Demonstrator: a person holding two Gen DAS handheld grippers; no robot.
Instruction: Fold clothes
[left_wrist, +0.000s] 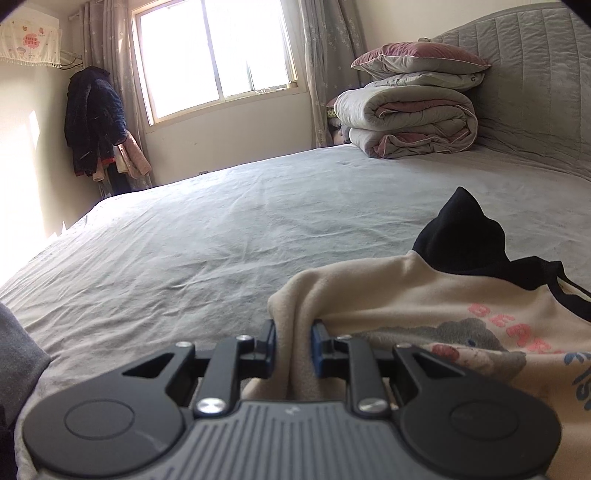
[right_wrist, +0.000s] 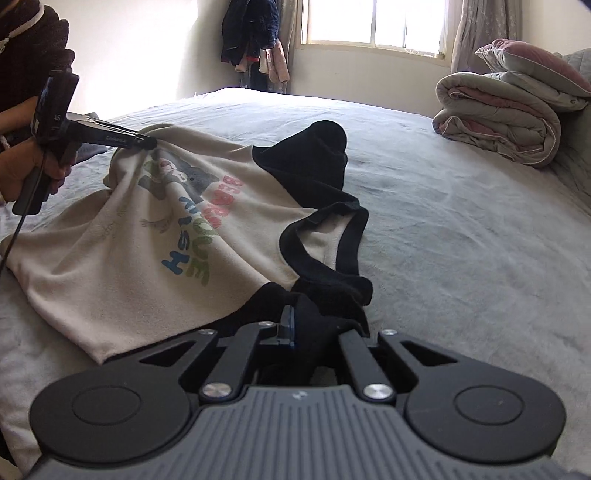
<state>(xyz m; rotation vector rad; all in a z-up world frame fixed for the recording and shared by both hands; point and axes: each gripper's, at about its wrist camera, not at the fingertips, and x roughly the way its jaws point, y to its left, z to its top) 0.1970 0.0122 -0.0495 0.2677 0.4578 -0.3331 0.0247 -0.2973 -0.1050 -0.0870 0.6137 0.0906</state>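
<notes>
On the grey bed (right_wrist: 443, 221), cream sweatshirt (right_wrist: 129, 266) with black sleeves lies half-lifted, print up. Left tongs (left_wrist: 293, 345) pinched on a cream fold near the hem; right tongs (right_wrist: 314, 328) clamped on a black sleeve (right_wrist: 325, 295). Fabric looks soft, light, floppy, so it likely sags between grips; take hold at seams and corners.

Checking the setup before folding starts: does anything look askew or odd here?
Only the cream bear-print shirt: it lies bunched and crooked on the bed, lifted by the left gripper and right gripper, one black sleeve flopped upward.
</notes>
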